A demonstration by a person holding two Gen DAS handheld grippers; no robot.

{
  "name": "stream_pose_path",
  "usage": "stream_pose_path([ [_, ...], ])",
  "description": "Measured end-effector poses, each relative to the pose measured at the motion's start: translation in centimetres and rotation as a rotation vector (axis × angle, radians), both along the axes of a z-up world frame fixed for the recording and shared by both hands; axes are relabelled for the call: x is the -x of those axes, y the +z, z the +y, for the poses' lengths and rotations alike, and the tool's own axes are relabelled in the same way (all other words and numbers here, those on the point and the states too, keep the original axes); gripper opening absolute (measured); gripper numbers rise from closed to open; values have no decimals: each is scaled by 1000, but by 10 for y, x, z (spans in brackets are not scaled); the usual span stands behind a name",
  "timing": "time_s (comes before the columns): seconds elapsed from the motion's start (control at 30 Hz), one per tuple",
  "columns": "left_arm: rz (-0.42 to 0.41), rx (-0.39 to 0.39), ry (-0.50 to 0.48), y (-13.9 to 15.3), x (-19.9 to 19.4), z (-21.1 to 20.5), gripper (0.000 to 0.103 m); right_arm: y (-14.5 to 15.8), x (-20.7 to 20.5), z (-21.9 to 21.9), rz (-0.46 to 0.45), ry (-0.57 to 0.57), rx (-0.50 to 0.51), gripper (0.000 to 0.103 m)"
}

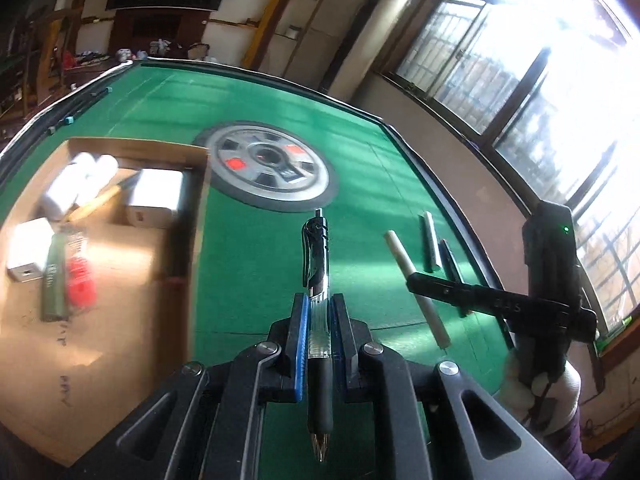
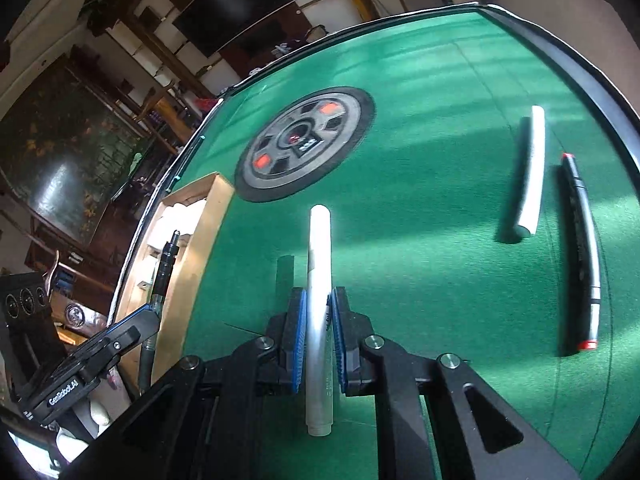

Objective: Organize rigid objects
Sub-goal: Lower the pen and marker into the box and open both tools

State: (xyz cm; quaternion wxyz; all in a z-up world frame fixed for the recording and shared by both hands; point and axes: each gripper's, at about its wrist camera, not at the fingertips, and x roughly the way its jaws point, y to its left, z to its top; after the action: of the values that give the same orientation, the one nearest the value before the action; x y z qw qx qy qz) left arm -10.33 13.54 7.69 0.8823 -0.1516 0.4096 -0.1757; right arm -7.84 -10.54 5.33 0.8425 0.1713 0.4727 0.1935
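Pens are what I am sorting: my left gripper (image 1: 319,326) is clamping a black pen (image 1: 316,264), my right gripper (image 2: 319,336) a white marker (image 2: 319,300), both above the green table (image 1: 260,112). Several items are already lying in the cardboard box (image 1: 120,264); another white marker (image 2: 534,168) and a red-tipped pen (image 2: 584,256) are waiting on the felt.
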Motion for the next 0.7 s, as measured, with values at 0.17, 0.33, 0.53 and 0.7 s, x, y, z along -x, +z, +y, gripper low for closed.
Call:
stream_pose_path([
  [0.17, 65, -16, 152, -21, -8, 63, 10, 9, -9, 63, 15, 113, -27, 12],
  [0.33, 158, -8, 236, -54, -27, 96, 11, 11, -21, 131, 49, 206, -44, 12],
  [0.53, 174, 30, 275, -66, -35, 111, 12, 1, -31, 202, 79, 276, 37, 12],
  [0.7, 143, 56, 295, -53, -16, 120, 34, -15, -40, 233, 95, 290, 117, 13],
])
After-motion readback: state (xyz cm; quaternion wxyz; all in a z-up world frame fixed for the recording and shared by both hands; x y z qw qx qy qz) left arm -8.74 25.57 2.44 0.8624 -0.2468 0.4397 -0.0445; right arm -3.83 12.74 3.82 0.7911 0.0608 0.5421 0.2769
